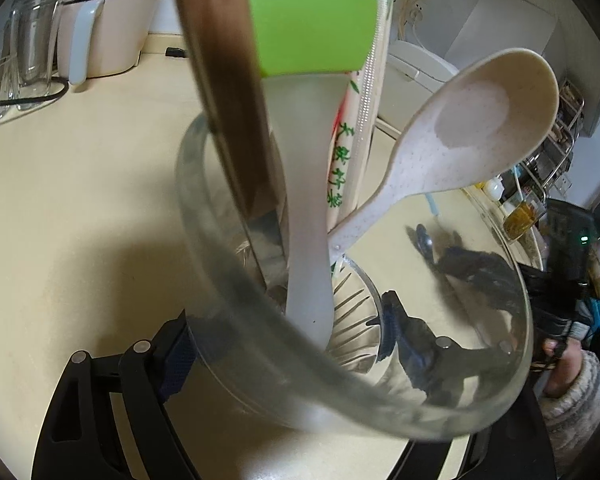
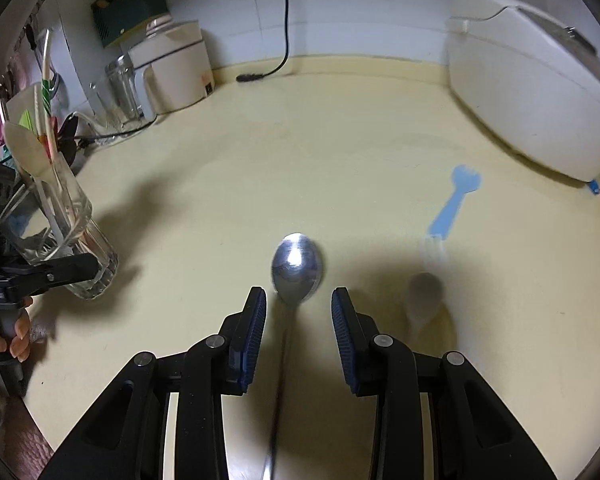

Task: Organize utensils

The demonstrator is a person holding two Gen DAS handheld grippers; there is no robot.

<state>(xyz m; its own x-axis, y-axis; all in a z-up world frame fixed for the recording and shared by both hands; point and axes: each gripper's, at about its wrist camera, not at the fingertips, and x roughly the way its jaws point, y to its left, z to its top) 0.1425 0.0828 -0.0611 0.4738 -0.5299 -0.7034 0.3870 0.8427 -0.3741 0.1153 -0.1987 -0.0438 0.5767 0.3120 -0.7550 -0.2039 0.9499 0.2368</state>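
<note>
The right gripper (image 2: pixel 298 300) stood open over the counter (image 2: pixel 220 184), gripping nothing. A metal spoon (image 2: pixel 298 266) lay lengthwise between its fingers, bowl pointing away toward the wall. Beyond, to the right, lay a blue fork (image 2: pixel 453 200). The left gripper (image 1: pixel 288 340) clamped a glass (image 1: pixel 260 352) holding a pale spoon (image 1: pixel 459 128), chopsticks and a green scraper
</note>
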